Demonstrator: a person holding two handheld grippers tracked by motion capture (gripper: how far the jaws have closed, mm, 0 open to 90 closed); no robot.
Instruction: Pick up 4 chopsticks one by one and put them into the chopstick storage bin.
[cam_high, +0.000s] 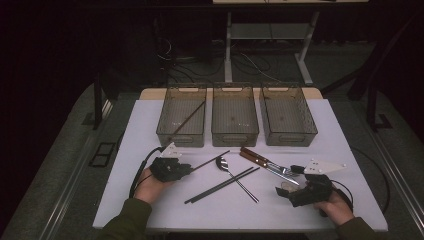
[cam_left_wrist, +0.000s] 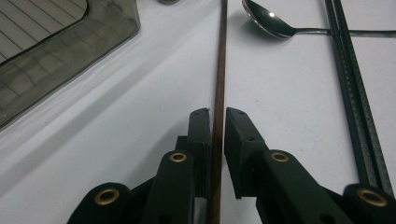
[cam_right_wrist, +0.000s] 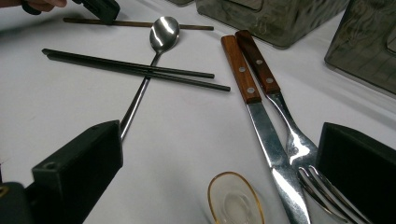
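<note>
The high view looks from above the person's side, forward and down, and takes in the whole white table from some distance. The left gripper view sits very low and close to the table surface and looks along a thin brown wooden chopstick toward a shiny metal spoon. The right gripper view is also low and near, facing across the table; it shares this spoon and the pair of black chopsticks with the other two views.
</note>
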